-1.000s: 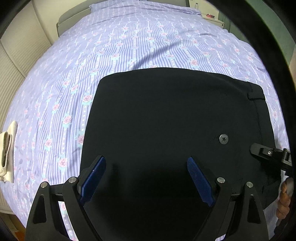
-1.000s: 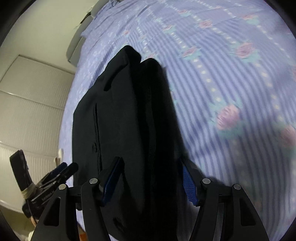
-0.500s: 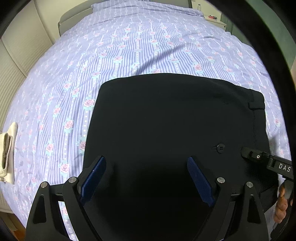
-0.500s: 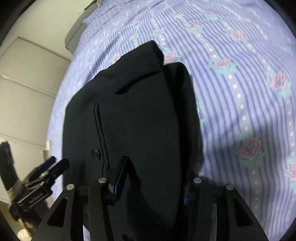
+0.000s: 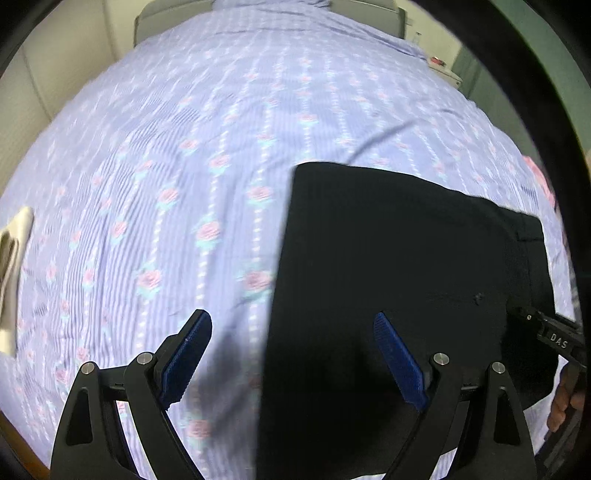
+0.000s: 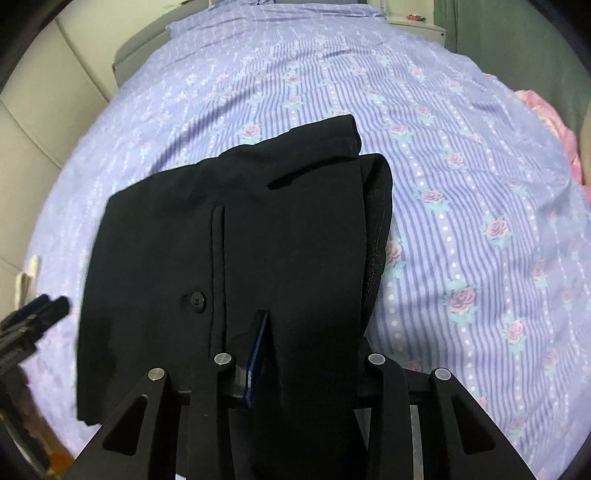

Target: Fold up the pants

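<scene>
Folded black pants lie on the bed's purple floral sheet. My left gripper hangs open over the pants' left edge, one pad above the sheet and one above the cloth, with nothing pinched. In the right wrist view the pants show a back pocket with a button. My right gripper is closing on the near waistband end. Bunched cloth fills the gap between the jaws and hides the right pad. That gripper also shows at the pants' right edge in the left wrist view.
A cream folded cloth lies at the bed's left edge. Pink fabric sits at the right side. A white nightstand stands beyond the far corner. A person's fingers hold the right tool. Pale cupboard doors line the left.
My left gripper slid left, so the pants now sit to its right. The right jaws narrowed onto the waistband end, and the gripper rose and turned.
</scene>
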`<state>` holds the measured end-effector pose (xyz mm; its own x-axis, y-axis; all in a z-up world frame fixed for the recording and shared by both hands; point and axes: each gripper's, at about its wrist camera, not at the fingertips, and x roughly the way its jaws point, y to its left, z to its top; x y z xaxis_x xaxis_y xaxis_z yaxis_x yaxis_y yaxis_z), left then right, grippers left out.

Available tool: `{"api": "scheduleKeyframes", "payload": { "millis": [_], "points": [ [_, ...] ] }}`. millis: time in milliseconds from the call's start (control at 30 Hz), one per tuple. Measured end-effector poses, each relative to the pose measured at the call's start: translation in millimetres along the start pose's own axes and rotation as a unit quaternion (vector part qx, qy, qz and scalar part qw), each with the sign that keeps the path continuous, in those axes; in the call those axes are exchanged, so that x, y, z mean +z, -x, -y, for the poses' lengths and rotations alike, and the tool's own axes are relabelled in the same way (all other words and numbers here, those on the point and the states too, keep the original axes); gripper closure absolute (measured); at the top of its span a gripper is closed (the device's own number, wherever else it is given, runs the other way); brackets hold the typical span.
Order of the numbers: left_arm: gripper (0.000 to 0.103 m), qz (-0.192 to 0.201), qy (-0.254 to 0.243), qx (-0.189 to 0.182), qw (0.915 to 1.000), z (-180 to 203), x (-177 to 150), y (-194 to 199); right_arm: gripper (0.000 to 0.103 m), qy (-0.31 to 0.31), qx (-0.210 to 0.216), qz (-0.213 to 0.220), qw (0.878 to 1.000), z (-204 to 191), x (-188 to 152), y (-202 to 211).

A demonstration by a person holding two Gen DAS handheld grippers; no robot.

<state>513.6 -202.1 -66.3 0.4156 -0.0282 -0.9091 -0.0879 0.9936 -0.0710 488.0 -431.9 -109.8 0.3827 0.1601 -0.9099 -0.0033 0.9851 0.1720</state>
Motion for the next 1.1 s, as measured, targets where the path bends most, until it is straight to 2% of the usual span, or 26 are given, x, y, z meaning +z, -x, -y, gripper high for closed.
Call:
{"api": "scheduleKeyframes", "payload": {
  "millis": [167,300,500,600,733,767,833,867,933,1033,1100],
  "points": [
    [0.013,-0.036,0.016,-0.035,0.9986,-29.5,0.1,-27.9,0.069,0.012,-0.021,-0.008,1.0,0.2,-2.6,-9.6],
    [0.013,-0.052,-0.007,-0.071,0.9961,-22.3,3.5,-43.8,0.069,0.017,-0.03,-0.01,0.999,3.3,-5.7,-12.2],
    [0.014,-0.055,-0.005,-0.119,0.9914,-21.7,12.8,-58.0,0.069,0.011,-0.041,-0.013,0.999,-1.1,-5.0,-16.3],
    [0.02,-0.065,-0.002,-0.142,0.9877,-25.5,20.8,-72.7,0.069,0.012,-0.047,-0.014,0.999,-2.4,-7.9,-16.7],
    [0.024,-0.086,0.009,-0.209,0.9742,-23.7,25.4,-90.1,0.068,0.009,-0.05,-0.015,0.999,-3.1,-7.0,-18.6],
    [0.026,-0.088,0.014,-0.216,0.9724,-25.4,25.3,-89.6,0.068,0.009,-0.051,-0.015,0.999,-3.0,-6.9,-19.0],
    [0.047,-0.092,0.027,-0.238,0.9664,-28.0,24.9,-89.2,0.068,0.01,-0.053,-0.015,0.998,-3.5,-7.1,-19.5],
    [0.047,-0.1,0.027,-0.262,0.9594,-29.4,22.8,-86.1,0.068,0.01,-0.055,-0.015,0.998,-4.1,-6.9,-19.9],
    [0.047,-0.101,0.003,-0.293,0.9506,-29.2,21.0,-77.9,0.068,0.015,-0.06,-0.014,0.998,-6.4,-5.7,-21.4],
    [0.047,-0.111,-0.025,-0.304,0.946,-30.9,23.8,-79.3,0.068,0.021,-0.065,-0.011,0.998,-10.9,1.3,-30.6],
    [0.047,-0.13,-0.022,-0.302,0.9441,-30.8,27.1,-91.2,0.068,0.022,-0.065,-0.009,0.998,-10.8,1.8,-32.1]
  ]
}}
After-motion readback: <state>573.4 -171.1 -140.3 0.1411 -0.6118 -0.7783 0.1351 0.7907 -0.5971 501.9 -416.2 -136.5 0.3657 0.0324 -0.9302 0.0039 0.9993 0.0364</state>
